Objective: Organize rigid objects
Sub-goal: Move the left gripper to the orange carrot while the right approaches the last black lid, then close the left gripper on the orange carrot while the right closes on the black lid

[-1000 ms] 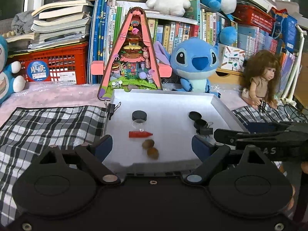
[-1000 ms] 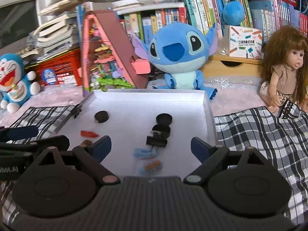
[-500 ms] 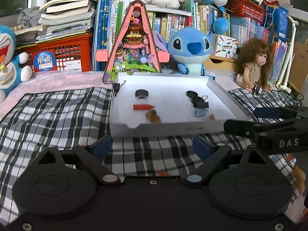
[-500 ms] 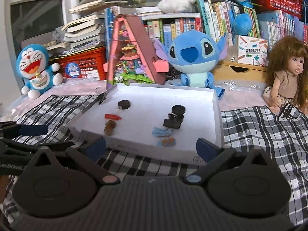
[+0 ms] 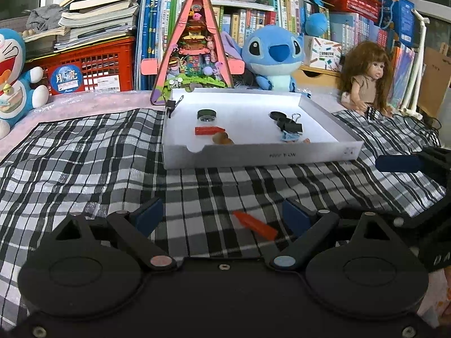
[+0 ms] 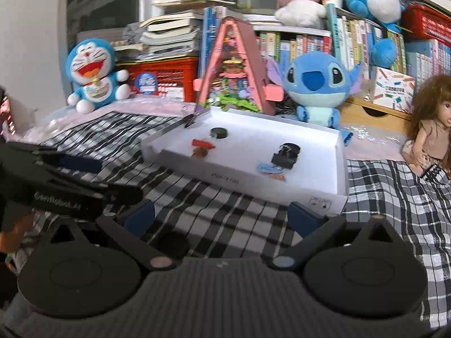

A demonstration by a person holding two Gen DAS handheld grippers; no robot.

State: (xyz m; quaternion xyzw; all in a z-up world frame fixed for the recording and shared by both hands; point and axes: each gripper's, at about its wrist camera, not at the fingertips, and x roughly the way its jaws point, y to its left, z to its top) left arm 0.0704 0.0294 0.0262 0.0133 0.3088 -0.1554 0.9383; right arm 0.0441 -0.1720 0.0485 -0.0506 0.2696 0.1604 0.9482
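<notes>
Both tongs stood wide apart with nothing gripped. Between the blue pads of the left gripper (image 5: 222,215) lay a small red piece (image 5: 255,224) on the checked cloth (image 5: 84,163), slanted, nearer the right pad and not pressed by either one. The right gripper (image 6: 221,214) had just been spreading its jaws and they stood at their widest, with only cloth between them; a dark round thing (image 6: 172,243) lay on the cloth near its left pad, too blurred to name. Each gripper showed at the edge of the other's view.

Beyond them sat a shallow white tray (image 5: 262,156) on the cloth. In its left half lay a small jar with a black lid (image 5: 207,114), another red piece (image 5: 210,130) and two brown lumps (image 5: 222,138) just beside it. In its right half were black round caps (image 5: 277,115), a black binder clip (image 5: 291,125), a light blue bit (image 5: 289,137) and a small orange bit (image 5: 305,140). Another binder clip (image 5: 172,105) pinched the tray's far left corner.

Behind the tray stood a pink triangular toy house (image 5: 196,53), a blue plush creature (image 5: 272,56), a doll (image 5: 366,76) to the right, a blue cat plush (image 5: 14,76) to the left, a red crate (image 5: 93,64) and rows of books (image 5: 248,19).
</notes>
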